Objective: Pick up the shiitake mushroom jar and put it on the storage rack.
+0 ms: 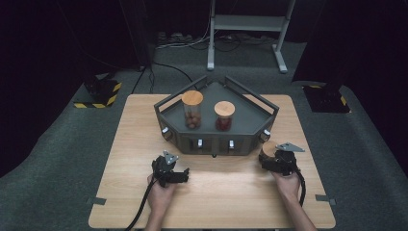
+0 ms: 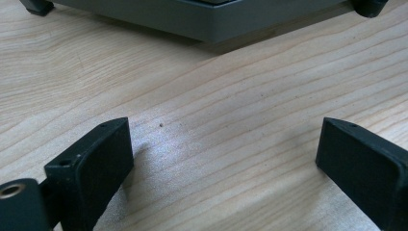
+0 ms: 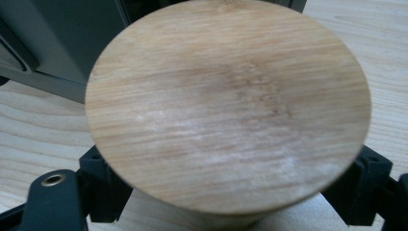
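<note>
Wooden lid (image 3: 228,103) of the jar sits between the jaws of my right hand-held gripper (image 3: 226,192), clamped at both sides, on the table (image 1: 216,192) beside the grey tray (image 1: 260,130). Left hand-held gripper (image 2: 223,159) rests open.

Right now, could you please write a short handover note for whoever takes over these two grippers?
Left gripper: open, over bare table, holding nothing.
Right gripper: jaws around the wooden-lidded jar beside the tray's right front corner; I cannot tell if they grip it yet.
Done: two jars, the taller jar and the shorter jar, stand in the grey tray.
Left, probably: lift the third jar into the tray.
</note>
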`<action>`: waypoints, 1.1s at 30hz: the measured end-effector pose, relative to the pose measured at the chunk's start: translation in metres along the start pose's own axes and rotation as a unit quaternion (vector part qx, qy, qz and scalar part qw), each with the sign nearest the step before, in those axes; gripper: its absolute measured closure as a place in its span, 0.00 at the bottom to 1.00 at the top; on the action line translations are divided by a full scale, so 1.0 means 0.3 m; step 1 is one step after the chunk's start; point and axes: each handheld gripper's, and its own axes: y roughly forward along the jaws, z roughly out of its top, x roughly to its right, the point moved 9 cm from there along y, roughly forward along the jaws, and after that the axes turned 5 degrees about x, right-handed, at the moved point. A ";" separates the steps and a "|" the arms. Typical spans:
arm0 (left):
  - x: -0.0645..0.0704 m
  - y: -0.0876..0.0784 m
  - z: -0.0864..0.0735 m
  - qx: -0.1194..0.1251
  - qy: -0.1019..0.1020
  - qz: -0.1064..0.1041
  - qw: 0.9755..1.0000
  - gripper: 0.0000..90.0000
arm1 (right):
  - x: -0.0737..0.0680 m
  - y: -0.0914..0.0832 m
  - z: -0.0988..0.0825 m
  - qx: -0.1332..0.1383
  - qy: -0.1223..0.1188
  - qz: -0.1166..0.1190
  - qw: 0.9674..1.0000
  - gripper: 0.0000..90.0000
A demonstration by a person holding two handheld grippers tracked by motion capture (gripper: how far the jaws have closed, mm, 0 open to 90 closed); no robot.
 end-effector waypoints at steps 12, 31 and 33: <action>0.000 0.000 0.000 0.000 0.000 0.000 1.000 0.07 | -0.005 0.007 0.006 0.012 -0.002 0.004 1.000 0.26; 0.000 0.000 0.000 0.000 0.000 0.000 1.000 0.07 | -0.005 0.001 0.004 0.019 -0.018 -0.004 1.000 0.28; 0.000 0.000 0.000 0.000 0.000 0.000 1.000 0.07 | -0.005 0.001 0.004 0.020 -0.018 -0.004 1.000 0.28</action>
